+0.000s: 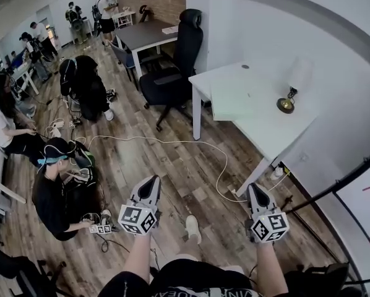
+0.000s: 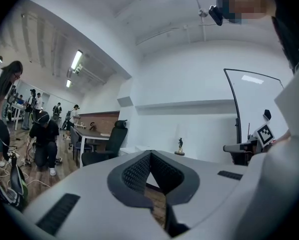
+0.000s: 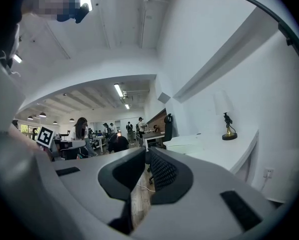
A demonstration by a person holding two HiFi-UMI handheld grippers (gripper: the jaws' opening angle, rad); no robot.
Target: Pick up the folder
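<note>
- A wood-plank floor (image 1: 172, 172) runs the length of the open office, and a white cable (image 1: 172, 142) trails across it.
- A white bench (image 1: 278, 132) stands against the plain white wall (image 1: 333, 54) on the right. A small brass-based figurine (image 1: 286, 103) stands near its wall-side edge.
- A black office chair (image 1: 172, 73) stands just beside the bench's left corner. A dark table (image 1: 145, 34) lies behind the chair, with a brick wall (image 1: 154, 0) beyond it.
- Ceiling strip lights (image 2: 76, 59) are lit.
- A person in black (image 1: 55, 190) crouches on the floor at the left.

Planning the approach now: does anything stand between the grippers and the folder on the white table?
Nothing visible does. Only floor with a white cable lies between the left gripper, the right gripper and the folder. The chair stands aside.
</note>
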